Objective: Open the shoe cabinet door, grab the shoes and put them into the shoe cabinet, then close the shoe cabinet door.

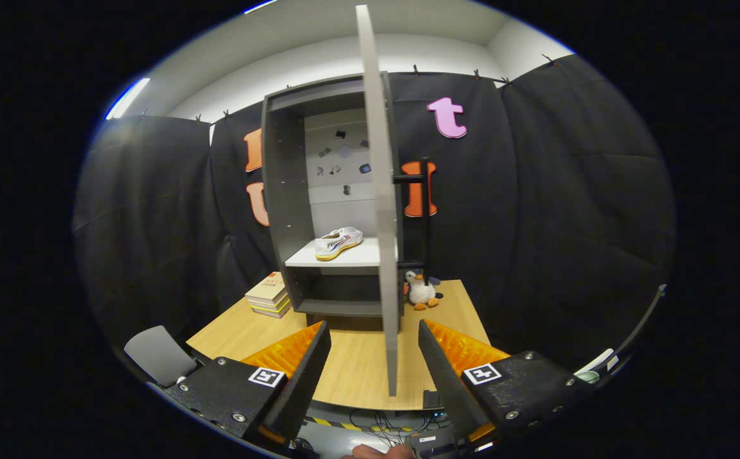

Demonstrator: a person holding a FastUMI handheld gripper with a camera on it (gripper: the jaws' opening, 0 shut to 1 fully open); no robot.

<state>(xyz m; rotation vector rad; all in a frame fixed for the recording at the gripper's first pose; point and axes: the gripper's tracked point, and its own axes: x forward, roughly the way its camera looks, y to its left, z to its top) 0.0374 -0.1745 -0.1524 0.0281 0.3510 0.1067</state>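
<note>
Tool (373, 347) level, fingers spread open and empty, the cabinet door's (379, 210) edge between them; shoe (338, 243) on shelf (357, 257) beyond.

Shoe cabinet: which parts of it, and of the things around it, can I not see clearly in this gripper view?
- Shoe cabinet: its right side is hidden by the open door, seen edge-on.
- Toy bird: partly behind the door.
- Small marks on the cabinet's back wall: too small to identify.
- Books: partly hidden by the cabinet.
- Gripper: open, the door's edge between its fingers.
</note>
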